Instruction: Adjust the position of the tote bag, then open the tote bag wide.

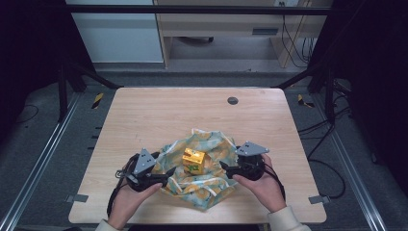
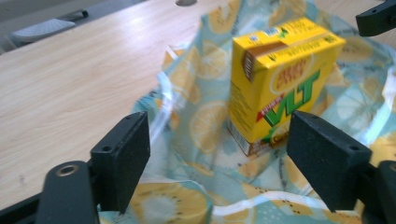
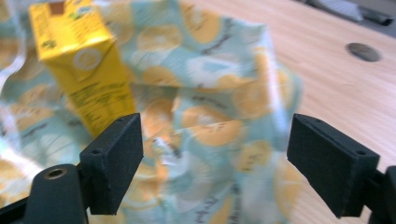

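A yellow drink carton (image 1: 193, 160) stands upright on a crumpled teal cloth (image 1: 211, 144) printed with lemon slices, at the near middle of the wooden table (image 1: 144, 115). My left gripper (image 1: 168, 176) is at the cloth's left edge, open, its jaws pointing toward the carton. In the left gripper view the carton (image 2: 280, 74) stands beyond the wide-apart jaws of that gripper (image 2: 219, 142), with the cloth (image 2: 196, 116) below them. My right gripper (image 1: 225, 166) is at the cloth's right edge, open. In the right gripper view its jaws (image 3: 217, 140) hang over a raised fold of cloth (image 3: 219, 93), the carton (image 3: 79, 60) off to the left.
A round grey cable hole (image 1: 233, 100) sits at the table's far side. Bare wood lies all around the cloth. Black frame bars and cables stand beyond the table edges. The other gripper's jaw tip (image 2: 378, 16) pokes into the left gripper view's top right corner.
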A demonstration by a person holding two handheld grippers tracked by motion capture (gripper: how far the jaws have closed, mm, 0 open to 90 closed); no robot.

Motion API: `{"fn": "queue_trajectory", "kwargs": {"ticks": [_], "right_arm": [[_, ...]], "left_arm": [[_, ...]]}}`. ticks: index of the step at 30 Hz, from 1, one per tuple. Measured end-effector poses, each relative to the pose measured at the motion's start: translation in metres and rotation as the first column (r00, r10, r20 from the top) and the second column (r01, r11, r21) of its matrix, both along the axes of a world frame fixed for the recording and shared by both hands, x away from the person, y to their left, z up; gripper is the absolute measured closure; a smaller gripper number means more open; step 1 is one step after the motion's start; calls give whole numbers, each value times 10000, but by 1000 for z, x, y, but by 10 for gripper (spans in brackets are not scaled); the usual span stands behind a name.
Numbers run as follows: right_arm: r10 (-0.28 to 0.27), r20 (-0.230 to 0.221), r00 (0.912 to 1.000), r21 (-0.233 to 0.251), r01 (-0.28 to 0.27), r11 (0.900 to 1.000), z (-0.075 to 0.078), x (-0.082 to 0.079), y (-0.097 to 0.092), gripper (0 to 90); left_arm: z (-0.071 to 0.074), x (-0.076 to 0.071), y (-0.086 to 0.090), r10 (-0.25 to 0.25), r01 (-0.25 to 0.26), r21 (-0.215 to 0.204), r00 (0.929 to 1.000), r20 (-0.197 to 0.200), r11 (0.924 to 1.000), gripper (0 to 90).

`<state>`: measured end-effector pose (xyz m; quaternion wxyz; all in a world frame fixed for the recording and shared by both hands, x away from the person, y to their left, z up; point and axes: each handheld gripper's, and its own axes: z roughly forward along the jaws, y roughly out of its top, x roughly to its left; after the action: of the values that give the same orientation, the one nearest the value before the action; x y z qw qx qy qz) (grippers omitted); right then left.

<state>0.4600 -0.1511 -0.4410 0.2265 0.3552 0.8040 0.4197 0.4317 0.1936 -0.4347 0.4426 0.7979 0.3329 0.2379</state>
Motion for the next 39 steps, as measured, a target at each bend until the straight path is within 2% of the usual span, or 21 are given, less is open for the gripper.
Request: {"fn": "queue_trajectory", "kwargs": {"ticks": [5,8,11,16,19,22,27,33,39], "right_arm": [[-746,131,9971,391,740,9965,7,4,-15,155],[-1189,218,9927,689,1171,9907,11,6,-26,149],[-1586,336,9868,850,1553,9842,13,8,-37,142],[-2147,399,9759,1006,2099,9725,14,11,-52,125],[-2642,392,9637,1052,2590,9601,14,13,-65,113],[-3108,385,9497,1176,3046,9452,12,15,-80,100],[-3513,375,9355,1218,3446,9308,9,17,-96,93],[-3848,280,9226,1325,3782,9162,7,18,-110,88],[-4232,164,9059,1089,4191,9014,0,20,-126,82]], "left_arm": [[12,3,23,621,-611,-446,9978,214,9971,176],[17,6,41,1144,-1123,-648,9930,308,9916,170],[18,9,57,1617,-1591,-670,9862,345,9850,163],[19,15,86,2442,-2415,-692,9692,334,9679,143],[13,20,106,3085,-3066,-637,9510,215,9497,127],[7,24,118,3516,-3510,-579,9361,6,9346,117],[3,28,123,3598,-3596,-531,9330,-75,9316,108],[-2,32,122,3531,-3531,-28,9356,39,9356,98],[-8,39,130,3772,-3771,280,9261,3,9258,95]]}}
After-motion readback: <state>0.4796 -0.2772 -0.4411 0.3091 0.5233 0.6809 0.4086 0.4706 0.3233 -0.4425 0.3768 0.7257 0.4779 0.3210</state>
